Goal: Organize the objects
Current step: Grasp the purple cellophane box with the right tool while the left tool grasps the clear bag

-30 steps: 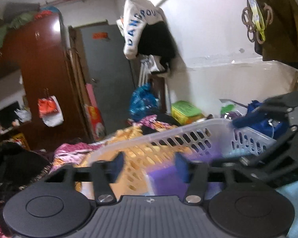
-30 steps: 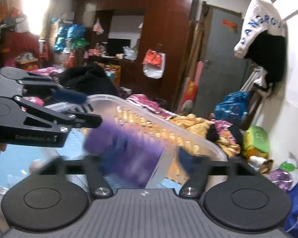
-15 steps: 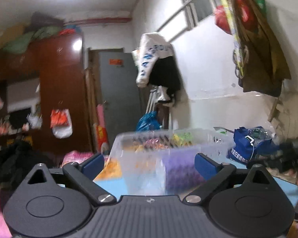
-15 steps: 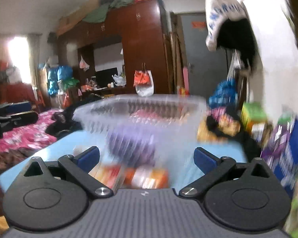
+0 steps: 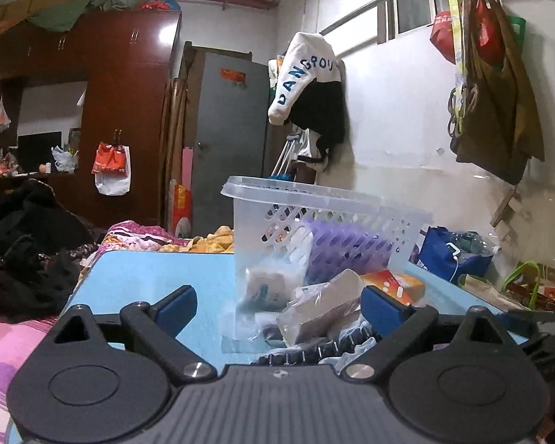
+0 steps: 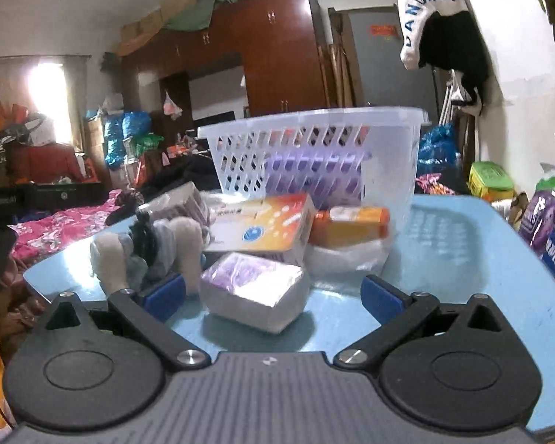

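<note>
A clear plastic basket point(image 5: 314, 218) point(image 6: 314, 148) stands on the blue table point(image 5: 159, 277) point(image 6: 462, 244) with a purple pack point(image 6: 314, 174) inside. In front of it lie an orange-and-white box point(image 6: 262, 225), an orange box point(image 6: 347, 225), a wrapped purple pack point(image 6: 251, 288) and a plush toy point(image 6: 148, 251). My left gripper point(image 5: 277, 307) is open and empty, low over the table, close to wrapped packs point(image 5: 322, 310). My right gripper point(image 6: 273, 292) is open and empty, fingers either side of the wrapped purple pack.
A dark wardrobe point(image 5: 122, 111) and grey door point(image 5: 229, 129) stand behind. Clothes and bedding point(image 5: 29, 251) pile at the left. Bags point(image 5: 455, 255) sit against the right wall. Clothes hang on the wall point(image 5: 307, 85).
Both grippers opened, let go of the basket and dropped back to table level. The basket now stands on the table behind the loose items.
</note>
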`<action>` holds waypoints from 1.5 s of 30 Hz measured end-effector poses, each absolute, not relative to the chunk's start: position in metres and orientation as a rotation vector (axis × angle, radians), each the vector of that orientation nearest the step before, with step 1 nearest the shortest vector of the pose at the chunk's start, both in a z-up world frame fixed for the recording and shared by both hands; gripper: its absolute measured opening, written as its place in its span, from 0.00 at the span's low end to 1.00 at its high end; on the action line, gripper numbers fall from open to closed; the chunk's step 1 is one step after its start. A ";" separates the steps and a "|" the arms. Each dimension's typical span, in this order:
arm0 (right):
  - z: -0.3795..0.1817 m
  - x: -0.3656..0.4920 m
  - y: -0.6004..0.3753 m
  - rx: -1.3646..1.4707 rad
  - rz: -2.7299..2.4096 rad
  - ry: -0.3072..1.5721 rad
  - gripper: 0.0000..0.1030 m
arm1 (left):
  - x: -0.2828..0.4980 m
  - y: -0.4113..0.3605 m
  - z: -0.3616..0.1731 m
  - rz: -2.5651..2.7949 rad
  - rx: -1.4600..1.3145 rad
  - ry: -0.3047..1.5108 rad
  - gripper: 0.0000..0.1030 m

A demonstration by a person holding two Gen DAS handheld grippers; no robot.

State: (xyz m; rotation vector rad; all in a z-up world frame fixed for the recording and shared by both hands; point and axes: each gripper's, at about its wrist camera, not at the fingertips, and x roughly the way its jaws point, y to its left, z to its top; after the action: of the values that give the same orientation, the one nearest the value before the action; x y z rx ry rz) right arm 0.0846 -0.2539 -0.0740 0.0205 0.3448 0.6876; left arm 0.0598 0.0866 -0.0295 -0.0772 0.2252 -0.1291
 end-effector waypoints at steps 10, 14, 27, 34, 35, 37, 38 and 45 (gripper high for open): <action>-0.088 0.071 -0.243 0.001 0.677 0.311 1.00 | 0.077 0.065 -0.042 -0.167 -0.048 0.252 0.95; -0.091 0.071 -0.243 0.020 0.703 0.313 0.99 | 0.085 0.060 -0.045 -0.174 -0.047 0.273 0.95; -0.091 0.072 -0.235 -0.020 0.702 0.309 0.81 | 0.105 0.045 -0.048 -0.193 -0.038 0.325 0.85; -0.092 0.070 -0.236 -0.039 0.698 0.306 0.76 | 0.094 0.043 -0.045 -0.212 -0.027 0.304 0.62; -0.091 0.071 -0.236 -0.038 0.698 0.306 0.76 | 0.093 0.045 -0.045 -0.215 -0.031 0.304 0.62; -0.091 0.071 -0.237 -0.036 0.702 0.309 0.76 | 0.092 0.046 -0.045 -0.213 -0.028 0.305 0.62; -0.090 0.072 -0.237 -0.036 0.702 0.309 0.76 | 0.092 0.047 -0.045 -0.212 -0.027 0.306 0.62; -0.090 0.073 -0.239 -0.035 0.701 0.308 0.75 | 0.098 0.045 -0.046 -0.234 -0.007 0.326 0.66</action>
State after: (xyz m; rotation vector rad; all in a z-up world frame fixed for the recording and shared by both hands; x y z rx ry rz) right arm 0.0726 -0.2392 -0.0898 -0.0349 0.3084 0.7014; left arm 0.0977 0.0453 -0.0457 -0.0068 0.3257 -0.2345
